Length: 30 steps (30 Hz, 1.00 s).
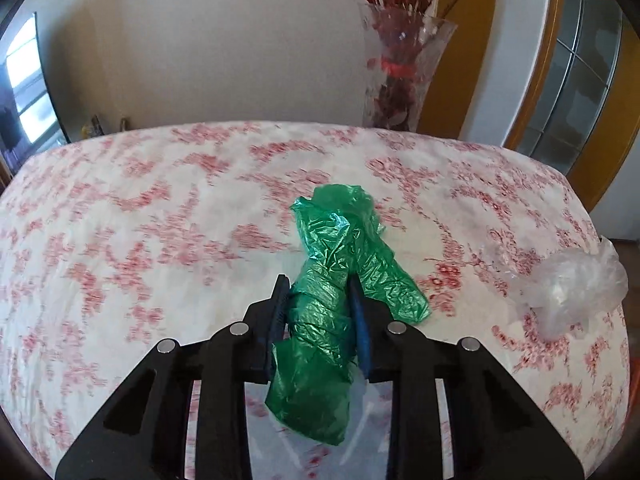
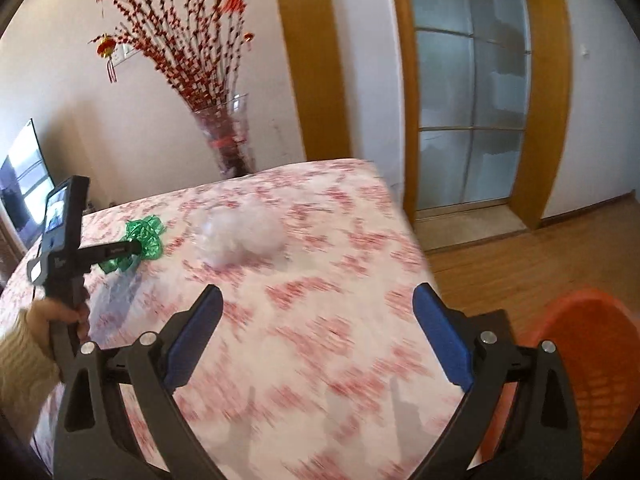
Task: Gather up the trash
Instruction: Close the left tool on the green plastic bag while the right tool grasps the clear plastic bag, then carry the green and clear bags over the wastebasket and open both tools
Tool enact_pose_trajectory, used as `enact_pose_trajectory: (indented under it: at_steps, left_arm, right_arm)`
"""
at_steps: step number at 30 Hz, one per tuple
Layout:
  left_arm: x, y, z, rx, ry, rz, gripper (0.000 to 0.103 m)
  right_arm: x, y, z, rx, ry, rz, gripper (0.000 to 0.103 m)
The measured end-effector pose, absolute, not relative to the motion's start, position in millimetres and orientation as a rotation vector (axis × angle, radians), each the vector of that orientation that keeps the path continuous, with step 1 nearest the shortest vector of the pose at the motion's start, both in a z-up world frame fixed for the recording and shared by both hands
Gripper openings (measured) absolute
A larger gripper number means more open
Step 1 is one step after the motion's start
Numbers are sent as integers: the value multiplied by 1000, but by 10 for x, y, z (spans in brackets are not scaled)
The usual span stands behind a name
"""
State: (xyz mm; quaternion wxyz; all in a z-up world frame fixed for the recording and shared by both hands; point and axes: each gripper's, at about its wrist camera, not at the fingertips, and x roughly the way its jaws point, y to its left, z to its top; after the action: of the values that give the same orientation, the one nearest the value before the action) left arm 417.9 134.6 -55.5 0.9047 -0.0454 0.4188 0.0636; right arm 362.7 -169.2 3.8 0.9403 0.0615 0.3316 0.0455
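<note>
My left gripper (image 1: 318,290) is shut on a crumpled green plastic bag (image 1: 340,264) and holds it just above the floral tablecloth (image 1: 160,220). The bag hangs down between the fingers. It also shows in the right wrist view (image 2: 142,236), held by the left gripper (image 2: 136,248). A crumpled clear plastic wad (image 1: 576,284) lies near the table's right edge; in the right wrist view (image 2: 244,236) it lies ahead of my right gripper (image 2: 316,304), which is open and empty above the table.
A glass vase with red branches (image 1: 400,64) stands at the table's far edge. An orange mesh basket (image 2: 592,368) sits on the wooden floor right of the table. A glass door with a wooden frame (image 2: 472,100) is behind.
</note>
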Motion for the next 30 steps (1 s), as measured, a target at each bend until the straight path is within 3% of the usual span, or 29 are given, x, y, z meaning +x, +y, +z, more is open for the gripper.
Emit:
enact_pose_trajectory:
  at_steps: [16,19,21,24,30]
  left_arm:
    - [3904,1775,-356,-67,777,185,29]
    - [3909,1791,-375,-64,779,188,29]
    - [3892,1798,-383,-66,784,188,29]
    - [3847,1761,-374,-71,785,184,29]
    - [3649,1570,-303,-85,788,146,29]
  right_arm:
    - [5070,-786,-397,57,832,122,93]
    - [5095,-727,-482,43,870,167,75]
    - [5018,-741,-459,45,861,177,57]
    - [4876,-791,-409,38,857,181,43]
    - [4416,-1053,-284,38,858,172,30]
